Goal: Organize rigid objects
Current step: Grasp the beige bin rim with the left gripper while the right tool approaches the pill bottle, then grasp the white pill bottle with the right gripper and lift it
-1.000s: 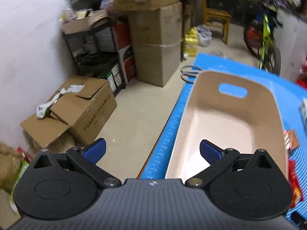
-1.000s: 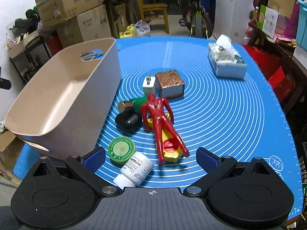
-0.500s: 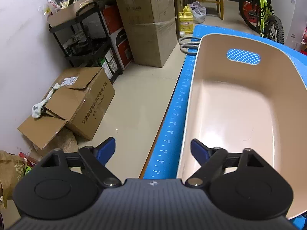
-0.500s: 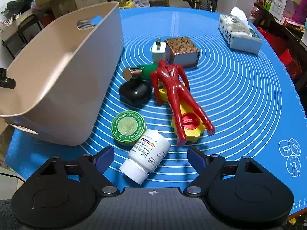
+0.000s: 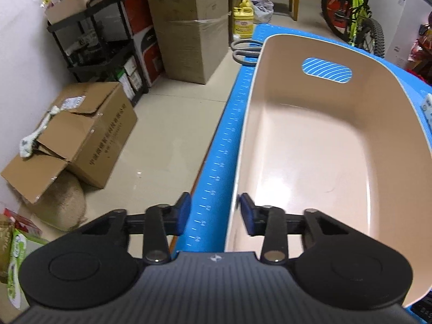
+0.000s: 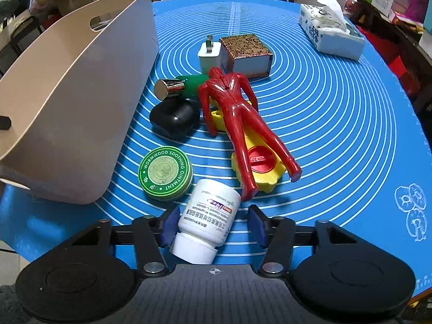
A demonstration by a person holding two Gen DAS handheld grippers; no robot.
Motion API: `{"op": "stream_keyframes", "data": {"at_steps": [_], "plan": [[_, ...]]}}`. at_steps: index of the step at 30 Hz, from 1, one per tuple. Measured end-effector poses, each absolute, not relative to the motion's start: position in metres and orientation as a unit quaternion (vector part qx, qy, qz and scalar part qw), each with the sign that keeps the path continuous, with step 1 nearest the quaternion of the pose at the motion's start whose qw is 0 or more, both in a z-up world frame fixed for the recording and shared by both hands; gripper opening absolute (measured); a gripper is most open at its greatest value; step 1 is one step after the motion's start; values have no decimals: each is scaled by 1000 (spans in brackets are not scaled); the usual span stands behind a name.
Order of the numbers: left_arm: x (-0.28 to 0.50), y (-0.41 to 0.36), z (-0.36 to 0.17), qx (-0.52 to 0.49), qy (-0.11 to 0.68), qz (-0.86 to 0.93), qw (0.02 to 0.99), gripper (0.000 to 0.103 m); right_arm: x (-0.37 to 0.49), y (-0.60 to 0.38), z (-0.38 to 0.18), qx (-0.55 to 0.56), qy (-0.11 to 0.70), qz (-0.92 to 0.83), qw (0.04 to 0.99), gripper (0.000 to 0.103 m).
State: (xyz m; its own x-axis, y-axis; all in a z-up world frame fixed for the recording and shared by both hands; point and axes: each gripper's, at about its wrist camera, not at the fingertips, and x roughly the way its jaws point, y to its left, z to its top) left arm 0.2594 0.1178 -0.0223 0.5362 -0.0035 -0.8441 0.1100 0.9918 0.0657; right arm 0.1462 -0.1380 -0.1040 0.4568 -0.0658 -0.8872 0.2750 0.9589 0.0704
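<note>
A beige plastic bin (image 5: 324,89) stands on the blue mat (image 5: 216,178). My left gripper (image 5: 215,213) straddles the bin's near left wall; its jaws are closing, and the left pad still stands apart from the wall. In the right wrist view a white pill bottle (image 6: 210,210) lies on its side between the fingers of my right gripper (image 6: 213,225). These jaws are closing too, with a gap left at the right pad. Beyond it lie a green ointment tin (image 6: 165,172), a red figure (image 6: 235,113) over a yellow toy (image 6: 259,167), a black case (image 6: 175,117) and a green bottle (image 6: 189,87).
A white charger (image 6: 209,55), a patterned box (image 6: 245,54) and a tissue pack (image 6: 332,32) sit farther back on the mat. Grey scissors (image 5: 244,50) lie at the mat's far left corner. Cardboard boxes (image 5: 89,135) and a bicycle (image 5: 356,13) stand on the floor.
Both grippers have sunk and their jaws have narrowed. The left one now straddles the bin's wall. The right one has come down around the white bottle.
</note>
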Motion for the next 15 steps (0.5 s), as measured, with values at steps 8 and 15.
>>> {"op": "stream_keyframes", "data": {"at_steps": [8,15], "plan": [[256,113,-24,41,483,-55,873,11,141,-134,-100,77,511,-86,852,44],[256,113,-24,42,482,-54,874,11,138,-126,-85,44,494,-61,866,44]]}}
